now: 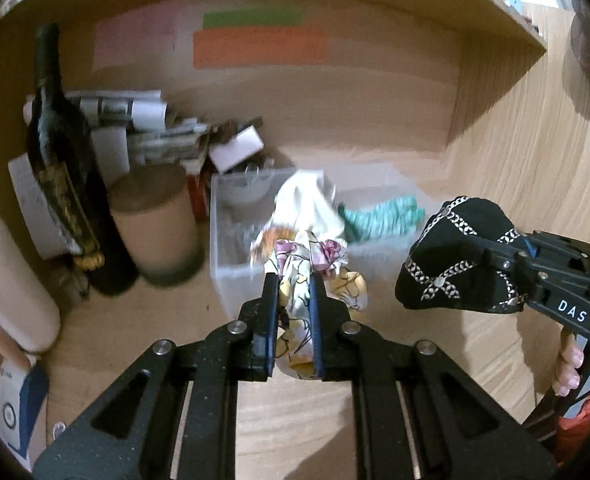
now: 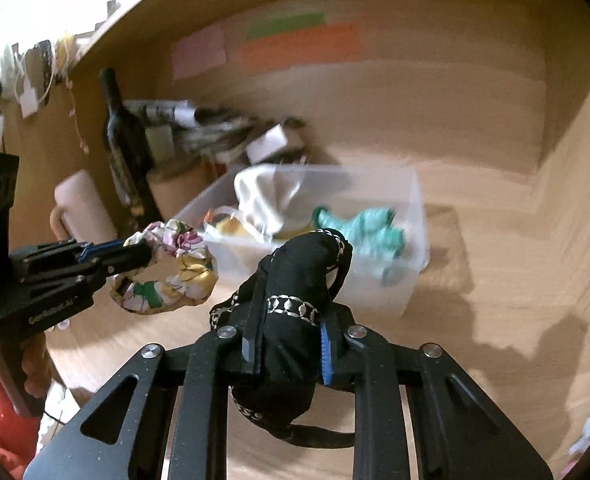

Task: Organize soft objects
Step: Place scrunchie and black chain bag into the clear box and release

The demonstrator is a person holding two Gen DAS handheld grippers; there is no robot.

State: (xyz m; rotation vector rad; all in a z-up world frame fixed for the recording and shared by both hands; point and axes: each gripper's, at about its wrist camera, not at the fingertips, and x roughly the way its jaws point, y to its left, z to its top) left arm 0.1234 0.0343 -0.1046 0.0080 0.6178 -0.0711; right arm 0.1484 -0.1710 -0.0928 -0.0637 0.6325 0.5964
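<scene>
My left gripper [image 1: 293, 284] is shut on a floral scrunchie [image 1: 295, 280], held above the wooden desk just in front of a clear plastic bin [image 1: 231, 272]. It also shows in the right wrist view [image 2: 175, 272]. My right gripper [image 2: 295, 280] is shut on a black cloth with silver chain print [image 2: 295, 320], held in the air to the right of the scrunchie; it shows in the left wrist view [image 1: 451, 256]. The bin [image 2: 411, 216] holds a white cloth [image 2: 267, 196] and a teal knitted piece [image 2: 363, 228].
A dark wine bottle [image 1: 63, 160], a tan cylinder container [image 1: 155, 224], a white mug [image 1: 7, 284] and rolled papers [image 1: 135, 120] stand left of the bin. Coloured sticky notes [image 1: 259, 44] are on the back wall. A shelf [image 1: 495, 4] overhangs.
</scene>
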